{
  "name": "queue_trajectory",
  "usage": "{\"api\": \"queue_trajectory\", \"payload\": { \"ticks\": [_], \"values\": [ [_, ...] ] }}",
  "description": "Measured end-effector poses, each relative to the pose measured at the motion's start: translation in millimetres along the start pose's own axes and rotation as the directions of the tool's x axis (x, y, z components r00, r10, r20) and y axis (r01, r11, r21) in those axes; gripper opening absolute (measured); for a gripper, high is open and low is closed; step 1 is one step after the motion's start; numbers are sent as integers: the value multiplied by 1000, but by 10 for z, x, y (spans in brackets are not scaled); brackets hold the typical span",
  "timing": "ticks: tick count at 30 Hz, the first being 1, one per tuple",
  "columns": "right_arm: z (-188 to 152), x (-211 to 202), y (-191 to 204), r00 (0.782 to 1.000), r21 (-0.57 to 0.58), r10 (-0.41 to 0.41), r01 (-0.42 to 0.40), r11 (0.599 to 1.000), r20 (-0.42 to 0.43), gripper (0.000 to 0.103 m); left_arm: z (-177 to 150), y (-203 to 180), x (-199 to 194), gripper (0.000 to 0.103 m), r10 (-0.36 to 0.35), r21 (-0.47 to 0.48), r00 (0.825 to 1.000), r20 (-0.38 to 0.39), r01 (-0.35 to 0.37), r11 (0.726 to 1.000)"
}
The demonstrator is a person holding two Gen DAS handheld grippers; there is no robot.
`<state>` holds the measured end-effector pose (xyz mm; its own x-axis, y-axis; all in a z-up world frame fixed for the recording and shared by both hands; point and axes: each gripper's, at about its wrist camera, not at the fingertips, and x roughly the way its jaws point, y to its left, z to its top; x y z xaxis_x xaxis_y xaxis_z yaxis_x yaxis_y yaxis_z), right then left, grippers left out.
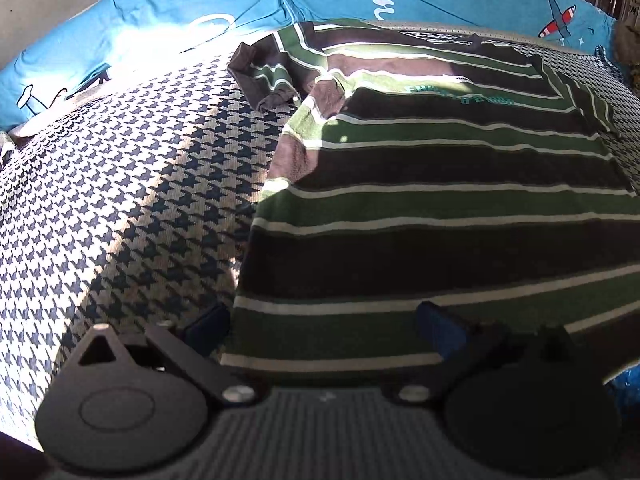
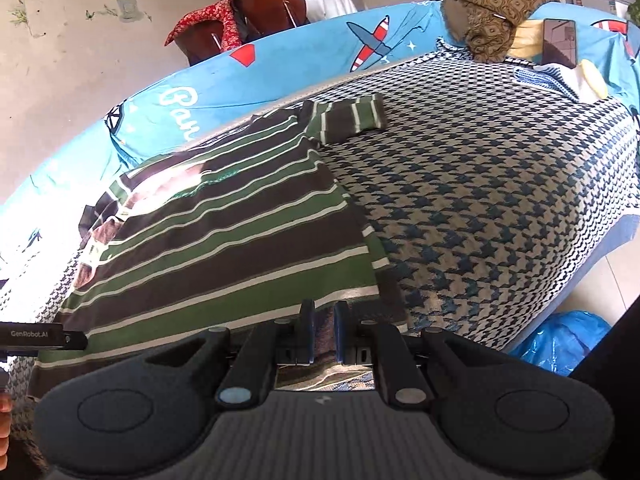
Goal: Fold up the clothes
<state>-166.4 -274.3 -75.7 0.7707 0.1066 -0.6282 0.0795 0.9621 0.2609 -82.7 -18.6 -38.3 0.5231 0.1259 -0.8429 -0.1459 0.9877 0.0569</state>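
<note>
Tongs first: left gripper [image 1: 324, 324] is spread wide, straddling the hem corner of the striped shirt [image 1: 440, 184]. Right gripper [image 2: 323, 330] pinches the hem's other corner. Beyond both, the shirt lies on the houndstooth cover [image 2: 500, 184].

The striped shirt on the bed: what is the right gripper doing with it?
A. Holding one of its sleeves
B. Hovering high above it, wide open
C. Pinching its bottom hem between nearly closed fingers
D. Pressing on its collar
C: in the right wrist view, the right gripper has its fingers nearly together on the bottom hem of the striped shirt.
</note>
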Motion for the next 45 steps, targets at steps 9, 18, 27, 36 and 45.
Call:
{"api": "queue_trajectory", "payload": {
  "ticks": [9,18,27,36,45],
  "values": [
    [-118,307,-143,983,60,-83,94,994,-165,11,1,-17,14,103,-4,-1,1000,-5,4,1000],
    [-151,286,-166,971,52,-169,180,982,-170,17,-3,-1,29,103,-15,-16,1000,-15,14,1000],
    [-117,81,72,983,-45,-179,178,983,-26,22,-14,-16,44,103,-7,-7,1000,-12,7,1000],
    [-61,254,241,995,-11,-48,47,999,-84,23,-30,-35,49,103,3,2,1000,1,-3,1000],
    [-110,298,192,994,16,-71,73,997,-84,39,-62,-49,30,103,15,-2,1000,22,-15,1000]
  ]
}}
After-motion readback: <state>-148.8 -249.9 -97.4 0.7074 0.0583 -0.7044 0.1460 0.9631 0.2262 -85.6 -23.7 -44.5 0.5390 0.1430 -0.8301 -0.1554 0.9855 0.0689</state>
